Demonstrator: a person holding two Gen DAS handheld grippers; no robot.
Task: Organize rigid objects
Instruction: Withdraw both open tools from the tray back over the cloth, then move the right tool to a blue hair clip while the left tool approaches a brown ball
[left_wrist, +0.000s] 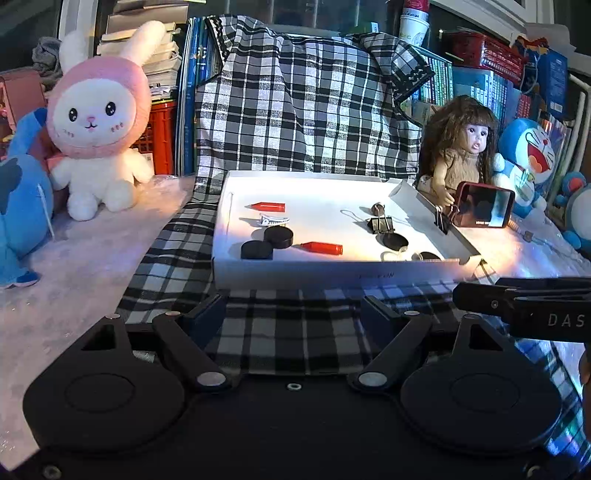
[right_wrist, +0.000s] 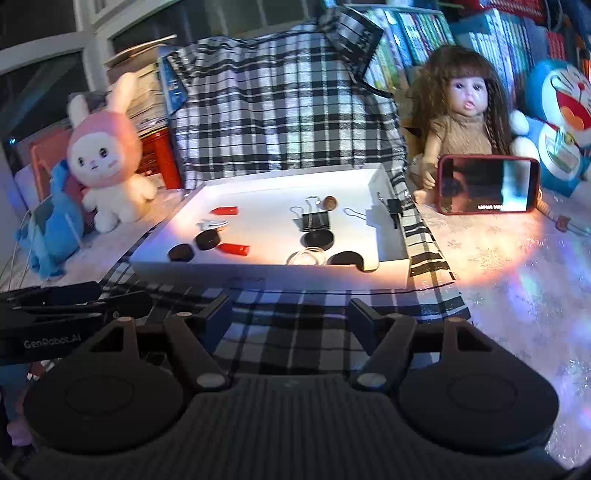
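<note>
A shallow white tray (left_wrist: 332, 275) (right_wrist: 314, 276) lies on a plaid cloth. Inside it, in the left wrist view, are two red caps (left_wrist: 269, 206), two black discs (left_wrist: 279, 236), a silver hair clip (left_wrist: 274, 220) and a black binder clip (left_wrist: 380, 224). The right wrist view also shows a clear round lid (right_wrist: 306, 256), a black disc (right_wrist: 317, 239) and a small brown ball (right_wrist: 330, 202). My left gripper (left_wrist: 295, 314) and right gripper (right_wrist: 290, 314) hover side by side over the cloth before the tray's front wall. Both are open and hold nothing.
A second binder clip (right_wrist: 393, 208) grips the tray's right wall. A doll (right_wrist: 461, 122) with a red phone (right_wrist: 487, 184) sits right of the tray. Left of the tray sit a pink rabbit plush (left_wrist: 99, 122) and a blue plush (left_wrist: 22, 206). Books and a draped plaid cloth (left_wrist: 295, 103) fill the back.
</note>
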